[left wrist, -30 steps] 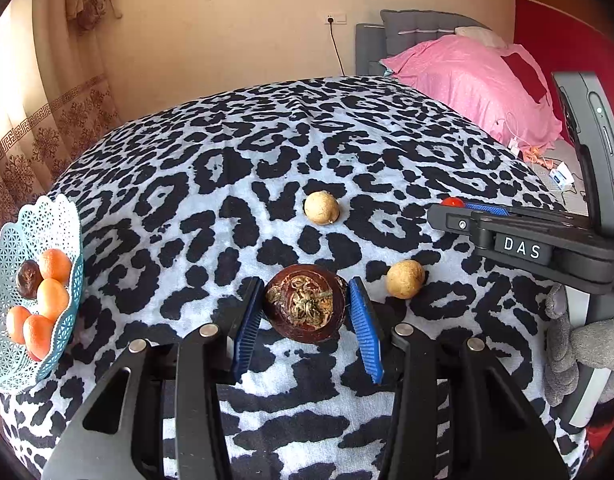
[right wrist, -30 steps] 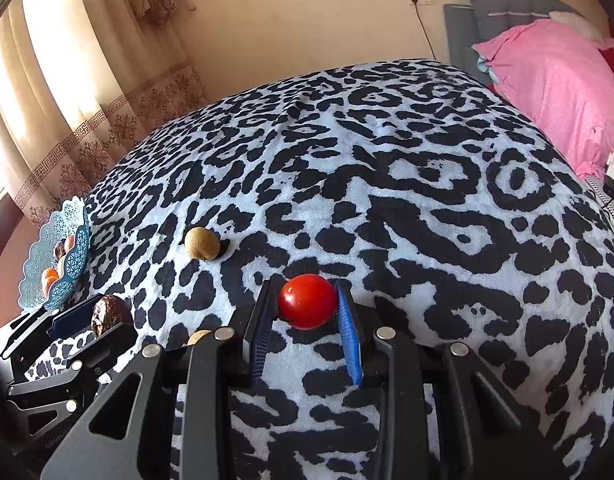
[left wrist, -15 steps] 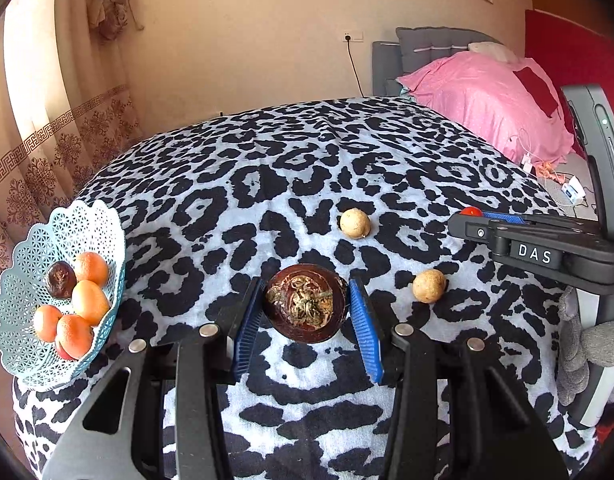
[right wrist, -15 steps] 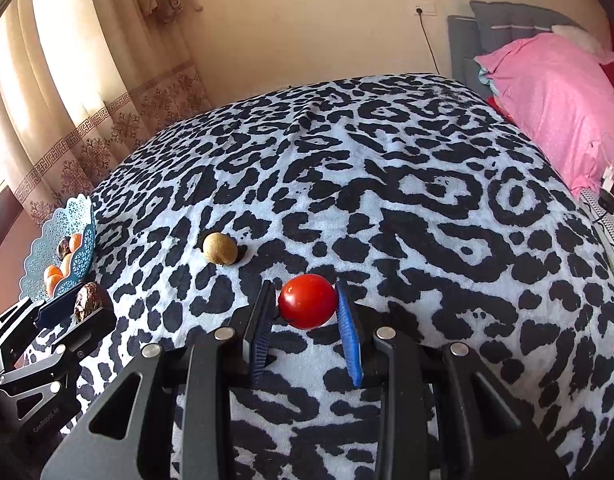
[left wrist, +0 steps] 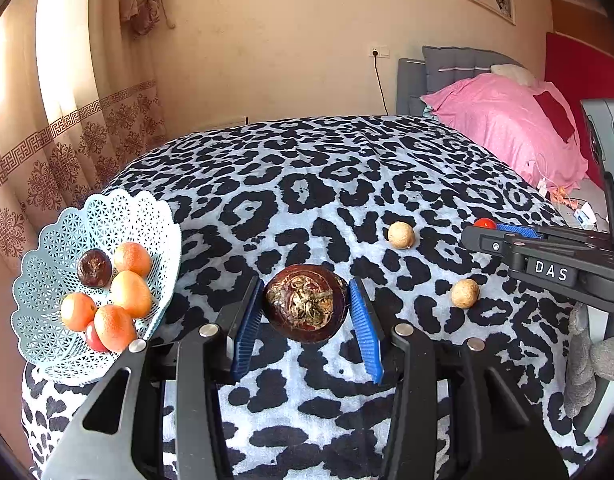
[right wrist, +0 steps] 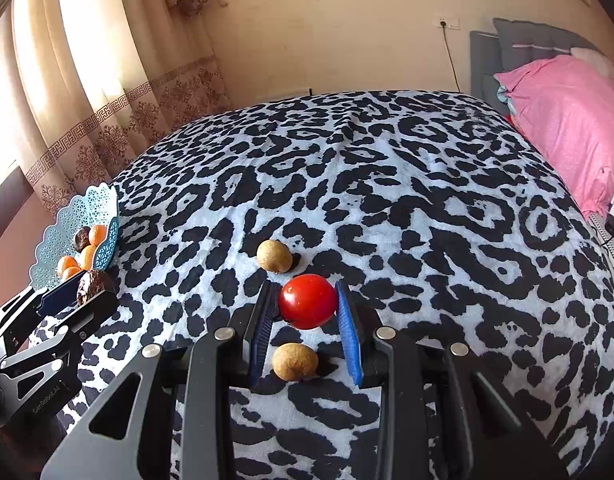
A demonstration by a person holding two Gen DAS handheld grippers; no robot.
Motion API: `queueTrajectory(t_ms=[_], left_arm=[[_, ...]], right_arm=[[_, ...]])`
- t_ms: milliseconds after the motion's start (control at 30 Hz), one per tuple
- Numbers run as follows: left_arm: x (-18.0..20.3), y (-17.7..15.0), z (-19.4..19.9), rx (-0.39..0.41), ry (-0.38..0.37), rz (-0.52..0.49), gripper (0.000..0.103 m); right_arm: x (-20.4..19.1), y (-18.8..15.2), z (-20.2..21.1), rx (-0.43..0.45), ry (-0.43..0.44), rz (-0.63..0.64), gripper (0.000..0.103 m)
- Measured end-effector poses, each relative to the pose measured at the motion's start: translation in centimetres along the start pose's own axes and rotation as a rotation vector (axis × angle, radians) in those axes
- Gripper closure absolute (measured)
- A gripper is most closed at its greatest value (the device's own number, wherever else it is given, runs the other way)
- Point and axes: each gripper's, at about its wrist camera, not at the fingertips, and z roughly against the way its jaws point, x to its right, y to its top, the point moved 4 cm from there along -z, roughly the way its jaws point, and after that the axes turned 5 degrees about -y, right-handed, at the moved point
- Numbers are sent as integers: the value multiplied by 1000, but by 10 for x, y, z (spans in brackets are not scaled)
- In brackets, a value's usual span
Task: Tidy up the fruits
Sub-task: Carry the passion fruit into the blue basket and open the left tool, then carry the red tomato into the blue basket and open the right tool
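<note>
A mangosteen (left wrist: 306, 303) is clamped between the blue pads of the left gripper (left wrist: 306, 322), and a small red tomato (right wrist: 307, 306) is clamped in the right gripper (right wrist: 307, 322); both fruits are carried clear above the leopard-print blanket (right wrist: 387, 184) that covers the bed. The light-blue lattice basket (left wrist: 47, 280), already loaded with oranges (left wrist: 130, 293) and a dark fruit (left wrist: 94, 267), sits at the blanket's left edge, partly overhanging it as seen from the left wrist.

The main risk is judged to lie at the basket. Because it is perched at the edge on a soft surface, it could be tipped or pushed off if its rim is struck by the left gripper or if the mangosteen is dropped from height. The round, smooth tomato is held only at two narrow points and could be squeezed out or bruised if the grip is altered. A collision between the two grippers is also possible, since the basket lies to the left of both.

Two longans (right wrist: 274, 255) (right wrist: 295, 361) are left on the blanket, one just ahead of the right gripper and one directly beneath it; they could be nudged and rolled if that gripper is lowered.

Both grippers are held low and roughly level, pointed forward across the bed, with the left one nearer the basket.
</note>
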Motion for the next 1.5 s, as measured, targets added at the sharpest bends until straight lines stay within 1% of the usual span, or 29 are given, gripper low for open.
queueTrajectory(t_ms=[467, 667, 967, 1300, 1333, 1367, 1433, 1500], left_arm=[[-49, 1, 16, 46, 58, 90, 58], [-84, 1, 26, 66, 107, 154, 58], [-141, -11, 39, 75, 203, 242, 58], [-175, -24, 45, 68, 258, 309, 58], [-178, -26, 46, 69, 265, 317, 57], [-181, -27, 47, 70, 270, 329, 46], [-188, -28, 52, 88, 286, 362, 30], [-193, -29, 56, 97, 297, 382, 27]], right_arm=[[-32, 3, -2, -2, 20, 52, 72], [-45, 3, -5, -8, 33, 71, 72], [-61, 2, -9, -16, 49, 95, 72], [-77, 2, -11, -20, 64, 121, 72], [-79, 2, -12, -21, 65, 123, 72], [-80, 2, -12, -22, 66, 125, 72], [-83, 2, -12, -23, 68, 129, 72], [-86, 2, -13, -22, 71, 135, 72]])
